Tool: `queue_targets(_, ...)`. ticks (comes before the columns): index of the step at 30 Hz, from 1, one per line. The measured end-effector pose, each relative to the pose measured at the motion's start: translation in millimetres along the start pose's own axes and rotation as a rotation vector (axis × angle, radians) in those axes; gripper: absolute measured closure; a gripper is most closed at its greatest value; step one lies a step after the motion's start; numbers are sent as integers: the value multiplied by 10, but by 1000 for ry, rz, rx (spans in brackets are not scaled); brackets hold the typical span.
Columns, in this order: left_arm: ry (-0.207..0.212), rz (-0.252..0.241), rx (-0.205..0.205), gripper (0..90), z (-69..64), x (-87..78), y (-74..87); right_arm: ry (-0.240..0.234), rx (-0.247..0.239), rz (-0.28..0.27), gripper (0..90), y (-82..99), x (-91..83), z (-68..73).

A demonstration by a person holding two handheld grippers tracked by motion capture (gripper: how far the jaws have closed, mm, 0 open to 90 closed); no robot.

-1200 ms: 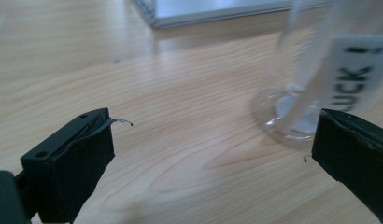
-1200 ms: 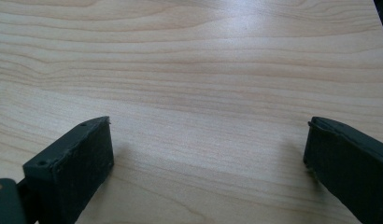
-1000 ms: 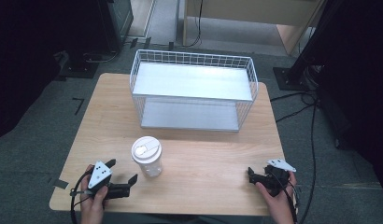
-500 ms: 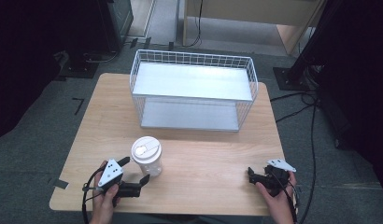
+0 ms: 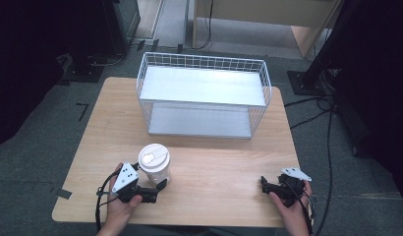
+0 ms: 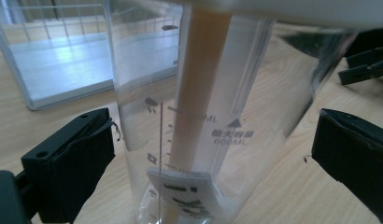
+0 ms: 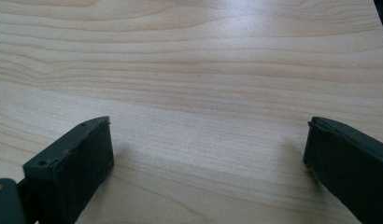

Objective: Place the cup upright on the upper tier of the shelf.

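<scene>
The work in hand is a pickup of the clear plastic cup [image 5: 154,164], and it stands at the approach stage, with nothing gripped so far. The cup sits upright on the wooden counter [image 5: 224,167], near its front edge and toward the person's left, capped with a white lid [image 5: 153,157]. In the left gripper view the cup's transparent wall, printed with a measuring scale, stands right between the two black jaws, and a gap shows on each side of it, so the left tool [image 5: 159,189] is wide open and straddles the cup near its base without pressing on it. From above, that tool lies low beside the cup's foot, held in the left hand [image 5: 122,206].

The right tool [image 5: 265,185] rests at the counter's front right corner, well apart from the cup; its own view shows its jaws spread wide over bare wood grain, holding nothing.

The white wire basket [image 5: 204,98] stands at the back of the counter, with no object in it. Judging from this layout, closing on the cup, lifting it and carrying it, quite possibly to the basket, are all left to do.
</scene>
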State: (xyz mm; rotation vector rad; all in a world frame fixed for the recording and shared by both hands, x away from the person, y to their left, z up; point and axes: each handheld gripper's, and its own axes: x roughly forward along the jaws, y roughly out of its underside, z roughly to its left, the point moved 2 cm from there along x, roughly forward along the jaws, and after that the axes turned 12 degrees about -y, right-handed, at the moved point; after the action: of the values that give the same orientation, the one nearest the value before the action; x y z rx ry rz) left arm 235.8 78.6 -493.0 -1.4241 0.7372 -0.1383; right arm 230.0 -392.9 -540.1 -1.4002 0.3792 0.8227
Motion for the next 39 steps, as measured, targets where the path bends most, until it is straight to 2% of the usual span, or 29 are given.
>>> queue_targets(1,0,0,0,0,0,0,0,0,0,0,14,0,0,0)
queue_targets(3,-26,-16,-21,0,-16,-12,-20,0,0,0,15,0,0,0)
queue_targets(5,-63,-16,-30,14,-25,-12,-33,0,0,0,14,0,0,0)
queue_targets(6,-89,-21,-35,49,-27,-13,-41,0,0,0,14,0,0,0)
queue_targets(8,-85,-34,-45,69,-28,2,-62,0,0,0,14,0,0,0)
queue_targets(16,-128,-86,-16,132,-125,45,-174,0,0,0,14,0,0,0)
queue_targets(19,-132,-82,-31,135,-133,73,-210,0,0,0,15,0,0,0)
queue_targets(24,-154,-79,12,153,-150,73,-248,0,0,0,14,0,0,0)
queue_targets(30,-178,-91,21,158,-155,95,-299,0,0,0,14,0,0,0)
queue_targets(39,-197,-142,9,159,-180,121,-558,0,0,0,15,0,0,0)
